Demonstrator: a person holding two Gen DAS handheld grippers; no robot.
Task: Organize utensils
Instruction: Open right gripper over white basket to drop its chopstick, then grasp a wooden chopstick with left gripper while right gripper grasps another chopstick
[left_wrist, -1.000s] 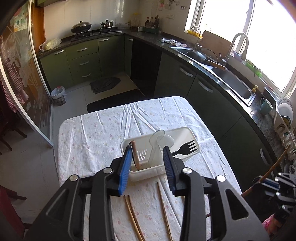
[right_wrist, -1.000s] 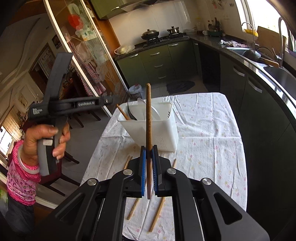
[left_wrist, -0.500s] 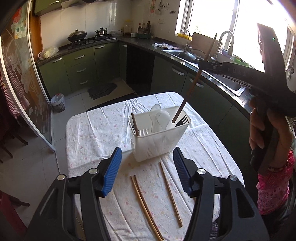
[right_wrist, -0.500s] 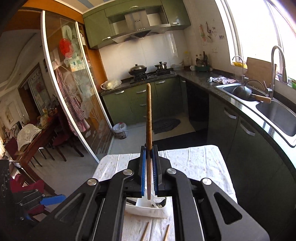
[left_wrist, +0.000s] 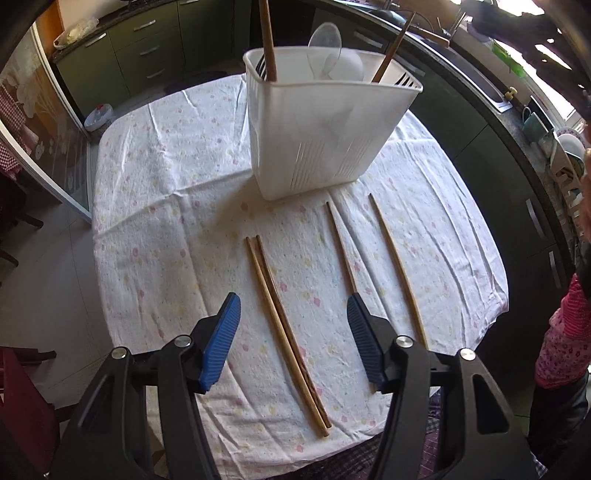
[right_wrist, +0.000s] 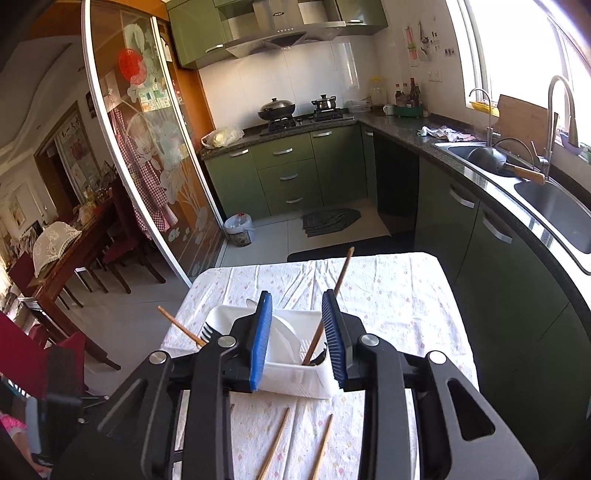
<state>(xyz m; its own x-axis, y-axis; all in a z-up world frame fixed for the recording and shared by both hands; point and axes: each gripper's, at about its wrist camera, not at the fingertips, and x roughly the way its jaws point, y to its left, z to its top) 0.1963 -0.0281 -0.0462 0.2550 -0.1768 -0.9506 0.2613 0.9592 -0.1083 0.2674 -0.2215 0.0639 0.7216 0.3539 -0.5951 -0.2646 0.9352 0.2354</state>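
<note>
Between the wide-spread left fingers (left_wrist: 229, 332) lies a touching pair of brown chopsticks (left_wrist: 284, 328); right fingers (right_wrist: 261, 339), parted and empty, frame the white holder (right_wrist: 295, 376).

Matt wooden chopsticks (left_wrist: 284, 332) lay on wrinkled floral cloth (left_wrist: 166, 221), before a smooth white plastic basket (left_wrist: 317, 147), ribbed blue rubbery pads (left_wrist: 221, 339).

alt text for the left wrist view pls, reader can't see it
Open left gripper hovers over a touching pair of chopsticks on a floral tablecloth. Two single chopsticks lie to the right; behind stands a white utensil caddy holding two chopsticks and a clear spoon.
</note>
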